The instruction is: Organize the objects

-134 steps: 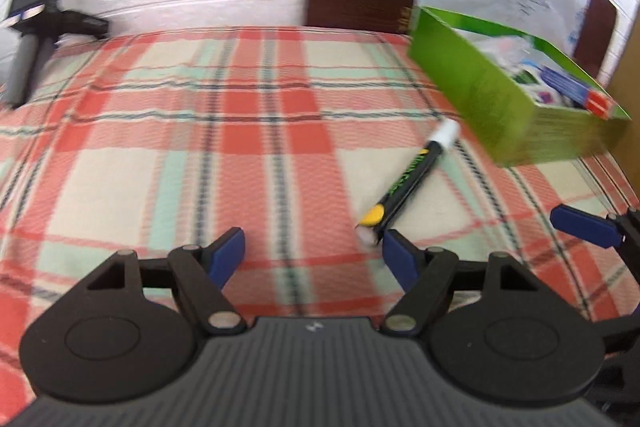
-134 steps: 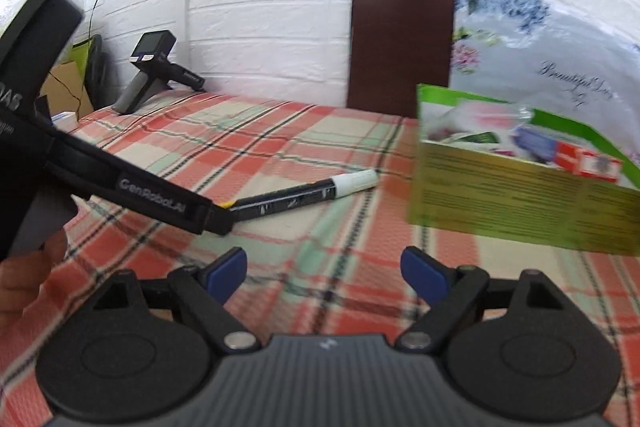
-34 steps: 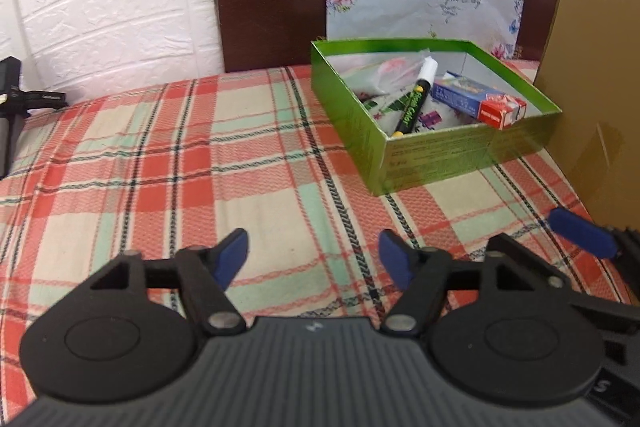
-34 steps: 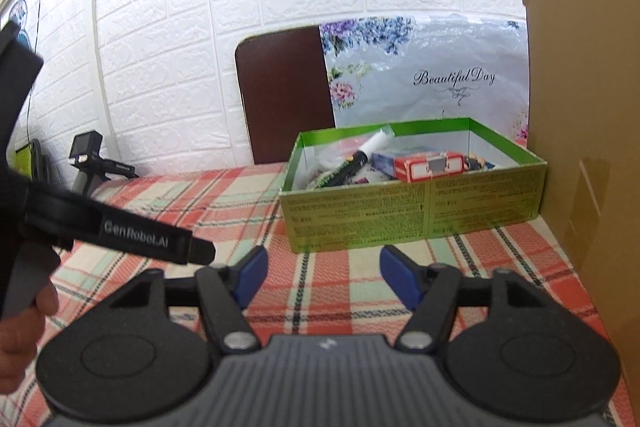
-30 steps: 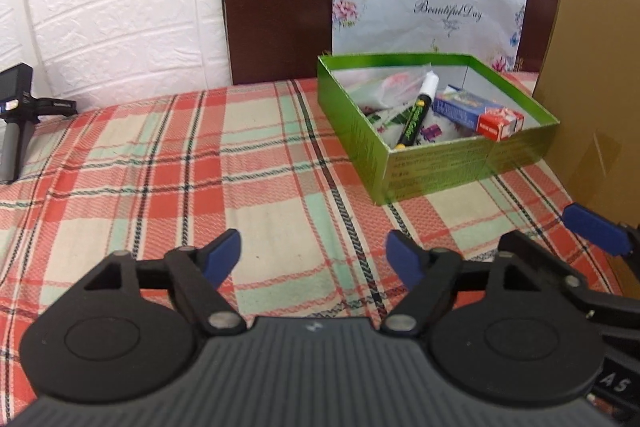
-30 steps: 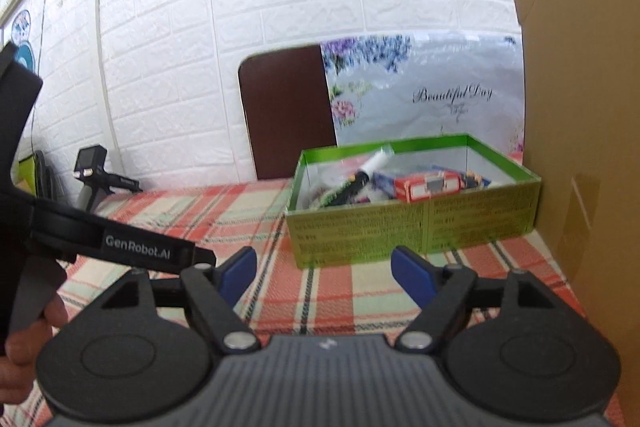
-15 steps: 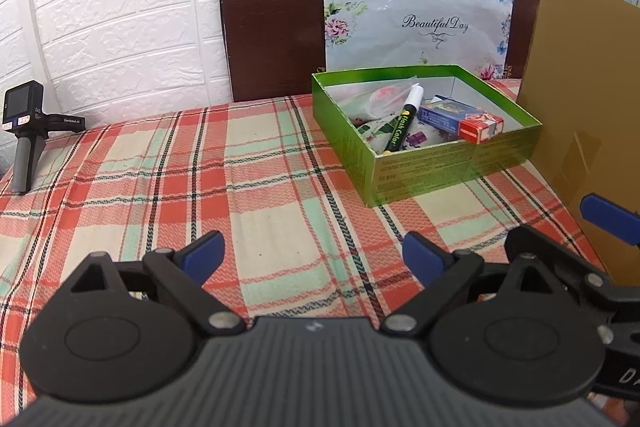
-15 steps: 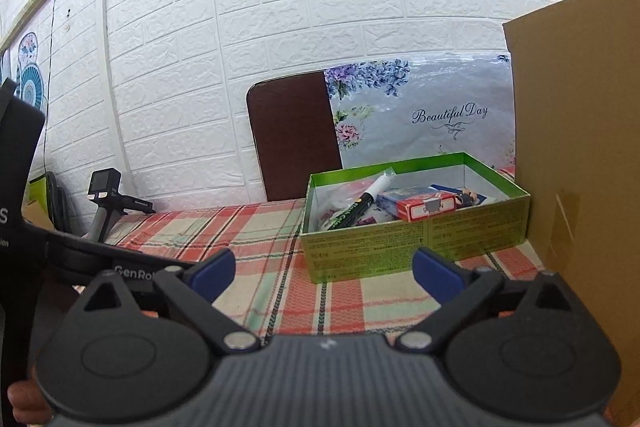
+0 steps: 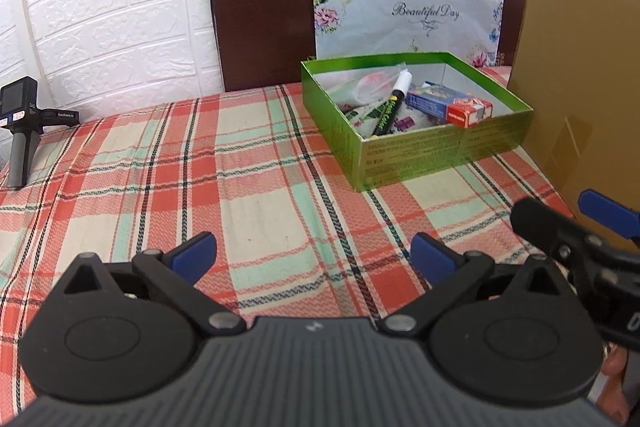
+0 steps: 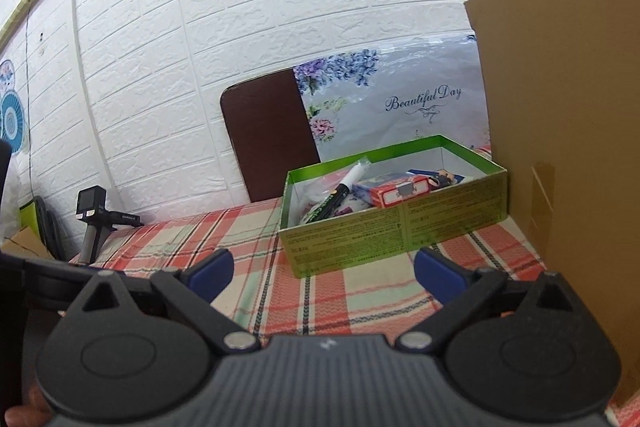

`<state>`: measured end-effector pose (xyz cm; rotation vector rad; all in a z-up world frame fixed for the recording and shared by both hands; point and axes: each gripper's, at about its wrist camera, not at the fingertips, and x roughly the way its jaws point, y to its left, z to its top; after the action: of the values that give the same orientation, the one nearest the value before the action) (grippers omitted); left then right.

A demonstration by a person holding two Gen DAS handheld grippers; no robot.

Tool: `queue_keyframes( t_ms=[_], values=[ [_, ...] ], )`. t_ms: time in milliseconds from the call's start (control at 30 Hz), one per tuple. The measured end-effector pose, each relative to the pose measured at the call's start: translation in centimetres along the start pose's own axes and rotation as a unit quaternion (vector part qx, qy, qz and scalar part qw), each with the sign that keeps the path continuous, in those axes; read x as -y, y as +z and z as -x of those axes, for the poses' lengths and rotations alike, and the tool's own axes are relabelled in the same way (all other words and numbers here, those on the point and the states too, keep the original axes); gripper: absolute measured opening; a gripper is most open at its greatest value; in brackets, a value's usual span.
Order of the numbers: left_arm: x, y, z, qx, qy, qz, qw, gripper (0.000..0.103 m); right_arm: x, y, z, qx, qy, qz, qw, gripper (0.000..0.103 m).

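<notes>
left tongs [image 9: 313, 253]: angled down over the table [image 9: 248, 163], jaws just opened wide, empty
right tongs [image 10: 323, 273]: nearly level, jaws just opened wide, empty
green box [image 9: 440, 151]: ahead-right of left tongs, holds marker [image 9: 390, 109]

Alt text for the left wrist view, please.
Open left gripper, nothing between its blue pads, above a plaid tablecloth. Beyond sits a green box holding a marker and a carton; cardboard sheet beside it.
</notes>
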<state>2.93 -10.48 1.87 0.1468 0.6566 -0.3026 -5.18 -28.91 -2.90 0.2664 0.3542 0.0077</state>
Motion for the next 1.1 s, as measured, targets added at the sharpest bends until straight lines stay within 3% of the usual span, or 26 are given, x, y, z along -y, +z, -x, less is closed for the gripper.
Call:
queue_keyframes(
  t_ms=[567,1100],
  values=[
    [0.4,-0.3,-1.0,-0.030,0.024,-0.009,0.9992,0.103,1.4,-1.0,-1.4,-0.034,-0.011,-0.033,0.999,0.103],
    [0.5,-0.7,-1.5,-0.032,0.042,-0.016,0.9985,0.103,1.4,-1.6,-1.8,-0.044,-0.017,-0.035,0.998,0.103]
  ],
)
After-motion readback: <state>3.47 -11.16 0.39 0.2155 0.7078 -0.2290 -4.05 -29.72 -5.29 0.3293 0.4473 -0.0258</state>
